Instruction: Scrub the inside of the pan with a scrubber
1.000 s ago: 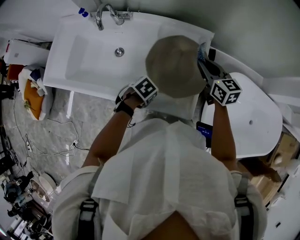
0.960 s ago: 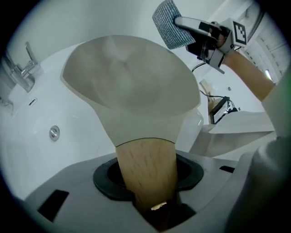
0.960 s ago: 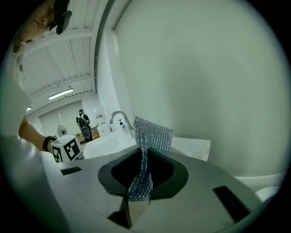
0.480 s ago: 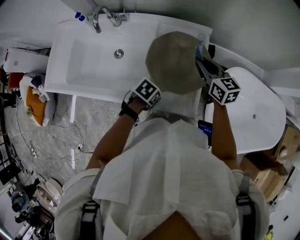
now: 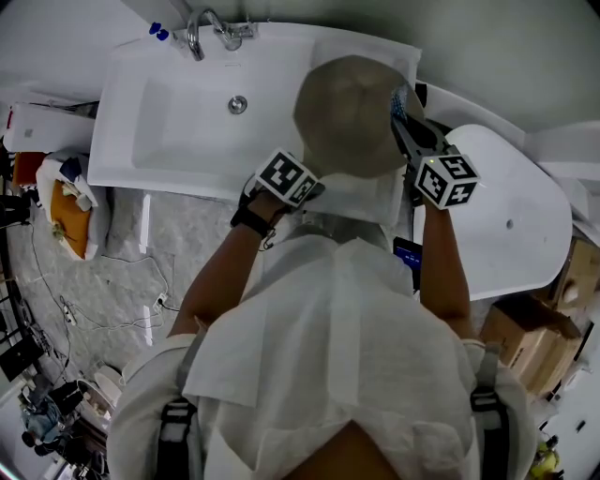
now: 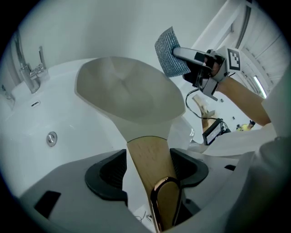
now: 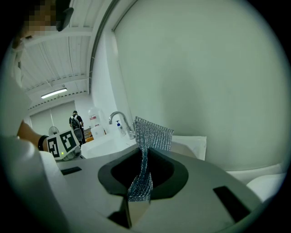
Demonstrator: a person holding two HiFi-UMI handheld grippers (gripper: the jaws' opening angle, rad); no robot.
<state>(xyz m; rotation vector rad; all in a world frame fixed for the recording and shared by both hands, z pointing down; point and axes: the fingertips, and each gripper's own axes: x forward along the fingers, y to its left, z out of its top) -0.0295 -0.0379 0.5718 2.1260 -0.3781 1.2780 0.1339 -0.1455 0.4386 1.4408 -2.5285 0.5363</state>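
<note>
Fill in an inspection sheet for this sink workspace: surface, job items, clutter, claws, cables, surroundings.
Surface: white sink, white sheet at its right end.
Job's things: pan over that end; scrubber by its right rim, contact unclear.
Clutter: orange bundle on floor left of sink.
Claws: left claw has the pan's wooden handle between jaws that have just been opening, loosely; right claw pinches the scrubber.
Cables: loose cords on floor.
Surroundings: cardboard boxes at right; faucet.

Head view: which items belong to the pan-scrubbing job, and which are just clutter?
Job: pan, scrubber, sink, faucet.
Lying about: orange item on the floor, cables, cardboard box.
</note>
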